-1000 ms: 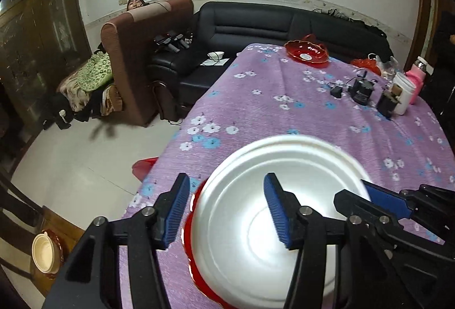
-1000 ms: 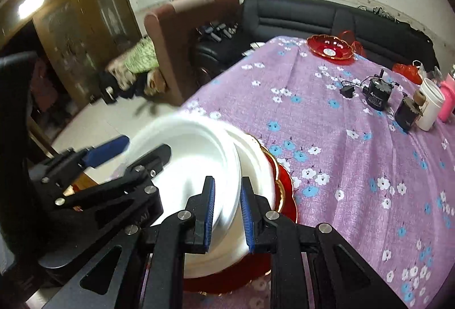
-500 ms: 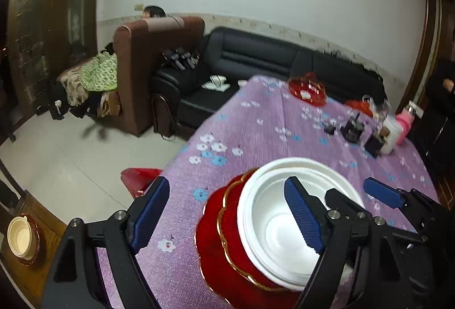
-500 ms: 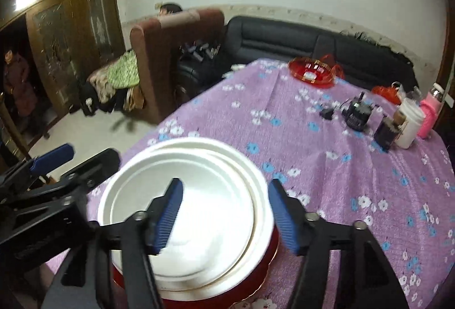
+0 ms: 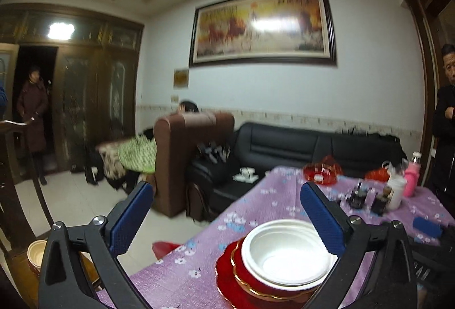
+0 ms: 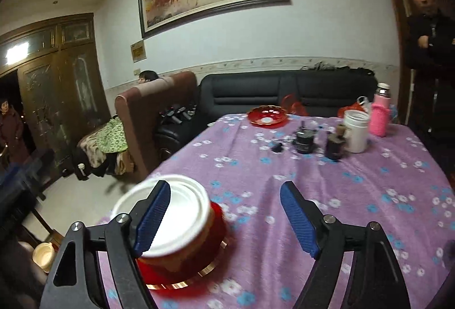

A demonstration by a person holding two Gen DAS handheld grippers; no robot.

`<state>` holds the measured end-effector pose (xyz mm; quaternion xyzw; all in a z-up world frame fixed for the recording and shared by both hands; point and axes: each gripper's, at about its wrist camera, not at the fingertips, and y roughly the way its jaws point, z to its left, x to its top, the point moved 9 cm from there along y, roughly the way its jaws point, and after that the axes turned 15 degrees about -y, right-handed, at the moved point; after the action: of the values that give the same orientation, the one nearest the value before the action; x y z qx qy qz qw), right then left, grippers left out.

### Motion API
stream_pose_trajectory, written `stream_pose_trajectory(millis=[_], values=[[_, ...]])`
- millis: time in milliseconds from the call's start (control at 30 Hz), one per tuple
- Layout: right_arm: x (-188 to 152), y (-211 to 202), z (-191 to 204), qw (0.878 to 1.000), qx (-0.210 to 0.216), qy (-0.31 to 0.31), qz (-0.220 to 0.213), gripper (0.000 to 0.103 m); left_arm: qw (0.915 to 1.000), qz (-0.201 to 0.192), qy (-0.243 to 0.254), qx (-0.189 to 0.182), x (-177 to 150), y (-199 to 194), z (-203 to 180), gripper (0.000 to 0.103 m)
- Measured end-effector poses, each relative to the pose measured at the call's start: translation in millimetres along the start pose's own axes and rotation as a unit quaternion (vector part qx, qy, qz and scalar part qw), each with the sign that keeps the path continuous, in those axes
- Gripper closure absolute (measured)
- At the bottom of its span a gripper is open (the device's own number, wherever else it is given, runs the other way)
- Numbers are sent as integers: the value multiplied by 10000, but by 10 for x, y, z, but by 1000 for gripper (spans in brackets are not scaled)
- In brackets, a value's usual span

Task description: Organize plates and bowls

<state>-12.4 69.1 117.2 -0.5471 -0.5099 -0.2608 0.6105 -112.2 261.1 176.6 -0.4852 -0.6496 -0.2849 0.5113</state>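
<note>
White bowls (image 5: 284, 252) sit nested in a red gold-rimmed bowl (image 5: 250, 277) on a red plate (image 5: 227, 280), near the table's front left edge. The stack also shows in the right wrist view (image 6: 182, 212). My left gripper (image 5: 227, 219) is open and empty, raised above and behind the stack. My right gripper (image 6: 224, 220) is open and empty, just right of the stack. Another red plate (image 6: 267, 115) lies at the table's far end.
The table has a purple flowered cloth (image 6: 341, 195). At its far right stand a white cup (image 6: 355, 132), a pink bottle (image 6: 379, 115) and small dark jars (image 6: 304, 138). A black sofa (image 5: 298, 144) and brown armchair (image 5: 182, 155) stand beyond. A man (image 6: 426, 38) stands at right.
My right gripper opened and let go of the white bowl. Both grippers have lifted and drawn back from the stack, and both views tilted upward.
</note>
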Motion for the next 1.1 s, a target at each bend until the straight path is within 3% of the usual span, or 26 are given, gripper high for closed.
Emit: stream_pose_trajectory(millis=[233,400,500,600,700,833,1100], values=[[-384,-226,-271,9992,-74,370,98,17,9996,112,-238,139,-73,-178,-103,0],[-491,-421,-371,9991,-325,258,-74,14,9969,699,-40,357,-315,-146,-241,0],[-526,-542,-395,9972,-710,17,-215,0,9937,1085,2,266,-522,-115,-328,0],[-568,-565,-350,9951,-919,-295,-231,0,9897,1421,76,130,-703,-111,-432,0],[-661,-444,-276,9940,-939,-557,41,0,9857,1659,275,125,-849,-108,-510,0],[-809,-319,-260,9943,-876,-467,387,0,9825,1802,418,190,-1006,-115,-505,0],[-940,-186,-137,9941,-695,-432,714,0,9750,2111,584,382,-1206,23,-410,0]])
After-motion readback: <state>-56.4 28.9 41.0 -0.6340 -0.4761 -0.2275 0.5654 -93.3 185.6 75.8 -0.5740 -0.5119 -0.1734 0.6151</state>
